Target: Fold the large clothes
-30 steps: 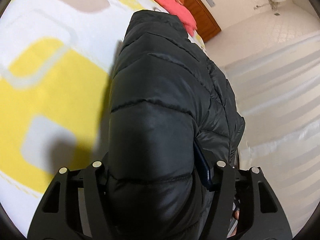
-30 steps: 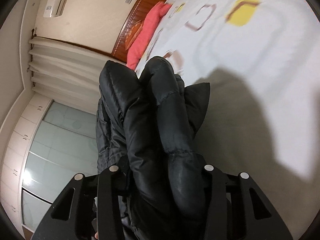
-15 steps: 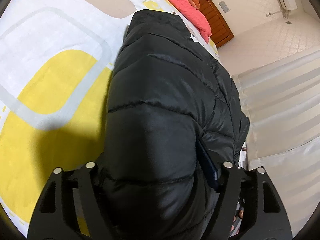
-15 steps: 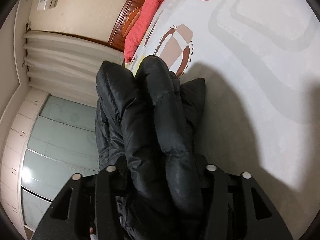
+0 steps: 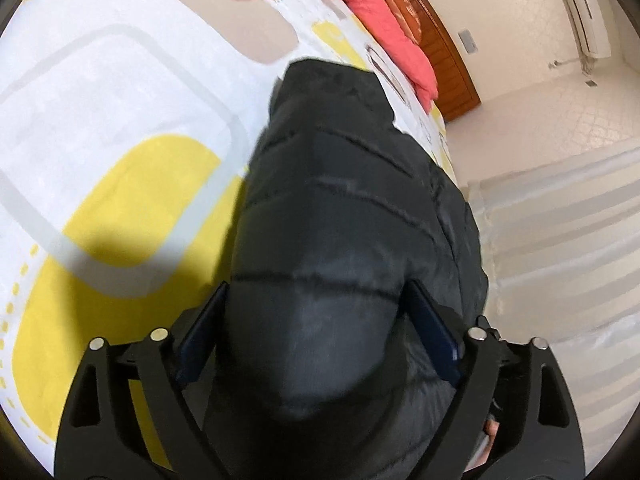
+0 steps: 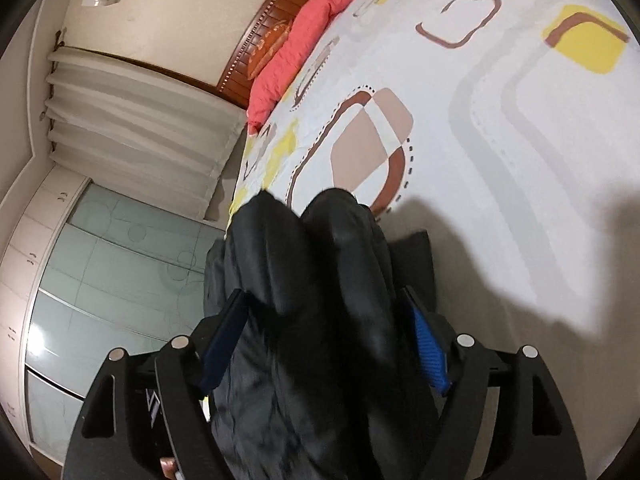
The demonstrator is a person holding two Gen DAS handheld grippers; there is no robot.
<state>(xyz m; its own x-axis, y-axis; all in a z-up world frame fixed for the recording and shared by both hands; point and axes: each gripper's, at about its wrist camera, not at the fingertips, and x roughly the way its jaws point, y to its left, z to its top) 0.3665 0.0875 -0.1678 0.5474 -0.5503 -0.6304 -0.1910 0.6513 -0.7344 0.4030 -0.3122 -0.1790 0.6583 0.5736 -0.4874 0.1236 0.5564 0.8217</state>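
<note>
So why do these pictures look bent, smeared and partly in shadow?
Both views are fisheye, so the patterned bedspread bulges and the corners go black. Left wrist view: the black puffer jacket is soft with motion blur and casts a dark shadow. Right wrist view: the jacket smears similarly; a glare spot shines on the glass wardrobe door.

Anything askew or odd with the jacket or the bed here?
Nothing damaged or spilled. The black quilted puffer jacket lies bunched in thick rolls at the edge of the patterned white, yellow and brown bedspread, not yet a flat fold. Both grippers' jaws have just been opening, with jacket folds between them.
</note>
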